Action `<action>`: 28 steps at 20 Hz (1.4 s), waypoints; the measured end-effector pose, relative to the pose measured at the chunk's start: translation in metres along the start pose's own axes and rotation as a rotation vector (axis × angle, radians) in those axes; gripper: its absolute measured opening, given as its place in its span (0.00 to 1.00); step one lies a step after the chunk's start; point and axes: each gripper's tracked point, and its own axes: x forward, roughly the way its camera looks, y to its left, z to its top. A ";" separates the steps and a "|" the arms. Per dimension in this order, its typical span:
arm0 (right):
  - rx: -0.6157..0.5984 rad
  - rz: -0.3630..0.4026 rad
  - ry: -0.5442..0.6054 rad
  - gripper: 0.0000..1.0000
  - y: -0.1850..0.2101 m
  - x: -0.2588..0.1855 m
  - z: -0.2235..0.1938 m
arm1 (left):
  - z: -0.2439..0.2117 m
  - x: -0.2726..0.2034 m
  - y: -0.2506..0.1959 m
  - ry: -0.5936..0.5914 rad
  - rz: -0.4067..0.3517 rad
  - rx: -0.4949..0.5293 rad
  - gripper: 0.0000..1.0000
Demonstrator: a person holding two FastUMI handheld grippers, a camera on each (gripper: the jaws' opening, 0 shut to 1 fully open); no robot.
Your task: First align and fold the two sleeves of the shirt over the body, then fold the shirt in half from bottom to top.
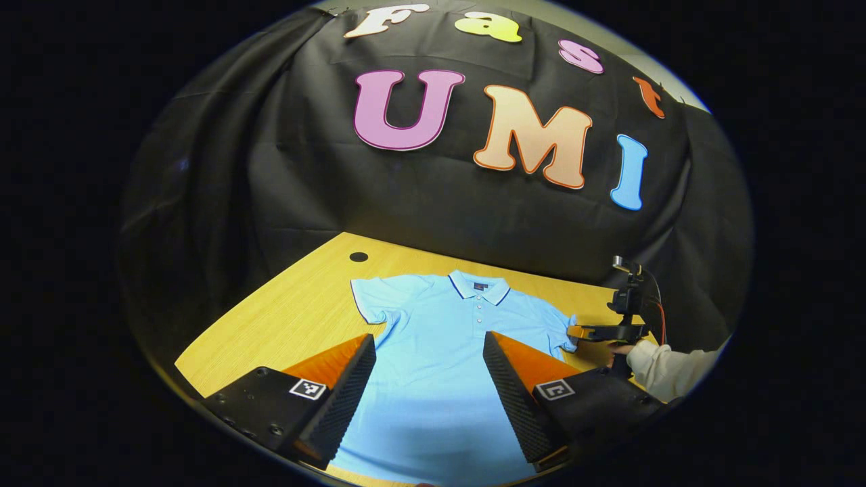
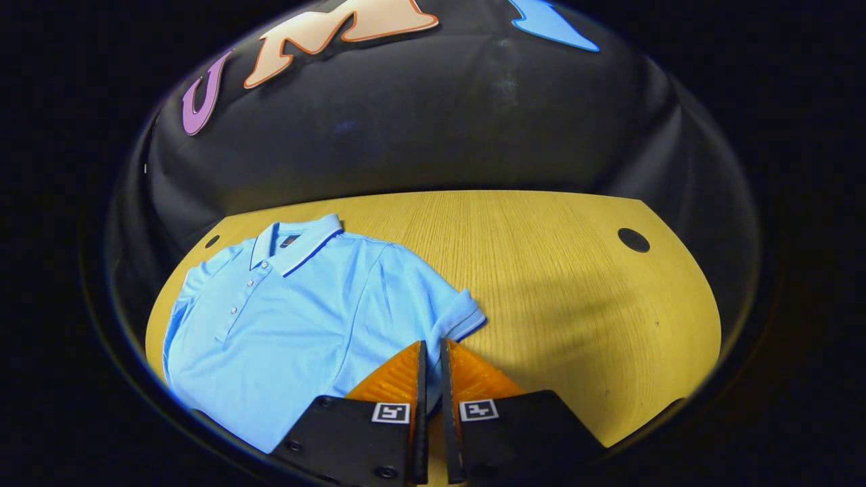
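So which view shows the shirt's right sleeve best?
The right gripper view: the right sleeve lies flat and close, just ahead of the right gripper. The left gripper view shows it small and far, beside that gripper.

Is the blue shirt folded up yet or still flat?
Still flat. The shirt lies spread on the table, both sleeves out to the sides, buttons and collar facing up.

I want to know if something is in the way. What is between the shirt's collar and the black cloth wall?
Just bare wooden table between the collar and the wall, in both gripper views.
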 end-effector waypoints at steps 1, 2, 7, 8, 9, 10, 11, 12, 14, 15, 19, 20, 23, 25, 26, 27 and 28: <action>0.005 0.005 -0.018 0.12 0.006 -0.003 0.006 | 0.000 -0.001 0.000 0.001 0.001 -0.004 0.96; 0.009 0.011 -0.053 0.13 0.012 -0.007 0.018 | 0.002 0.000 0.000 -0.004 0.002 -0.006 0.96; 0.134 0.205 -0.151 0.12 0.097 -0.022 0.057 | -0.003 0.000 0.001 0.007 0.003 -0.021 0.96; 0.147 0.243 -0.149 0.12 0.117 -0.019 0.057 | -0.004 0.000 0.002 0.010 0.005 -0.026 0.95; 0.154 0.277 -0.137 0.12 0.137 -0.016 0.056 | -0.004 0.000 0.002 0.011 0.010 -0.034 0.96; 0.162 0.310 -0.119 0.12 0.156 -0.013 0.052 | -0.004 0.002 0.002 0.008 0.008 -0.045 0.96; 0.178 0.351 -0.101 0.12 0.178 -0.009 0.048 | -0.004 0.001 0.002 0.011 0.008 -0.055 0.96; 0.195 0.382 -0.083 0.12 0.193 -0.009 0.043 | -0.007 0.002 0.003 0.013 0.011 -0.060 0.96; 0.232 0.441 -0.034 0.19 0.220 -0.005 0.030 | -0.007 0.003 0.005 0.006 0.016 -0.057 0.96; 0.240 0.456 -0.008 0.22 0.228 -0.007 0.024 | -0.007 0.005 0.006 0.002 0.017 -0.052 0.96; 0.204 0.488 0.031 0.96 0.241 -0.017 0.008 | 0.010 0.027 0.017 -0.039 0.000 -0.061 0.96; 0.184 0.481 0.027 0.97 0.238 -0.022 0.008 | 0.012 0.037 0.020 -0.046 -0.005 -0.060 0.95; 0.151 0.443 -0.011 0.98 0.225 -0.044 0.012 | 0.021 0.073 0.039 -0.057 -0.006 -0.053 0.95; 0.137 0.399 -0.036 0.93 0.210 -0.063 0.010 | 0.031 0.100 0.050 -0.075 -0.027 -0.057 0.96; 0.126 0.378 -0.046 0.93 0.202 -0.070 0.007 | 0.031 0.115 0.056 -0.069 -0.033 -0.053 0.95; 0.120 0.356 -0.056 0.94 0.194 -0.080 0.004 | 0.031 0.130 0.063 -0.057 -0.034 -0.044 0.95; 0.122 0.337 -0.060 0.98 0.185 -0.092 0.001 | 0.030 0.145 0.071 -0.048 -0.036 -0.033 0.96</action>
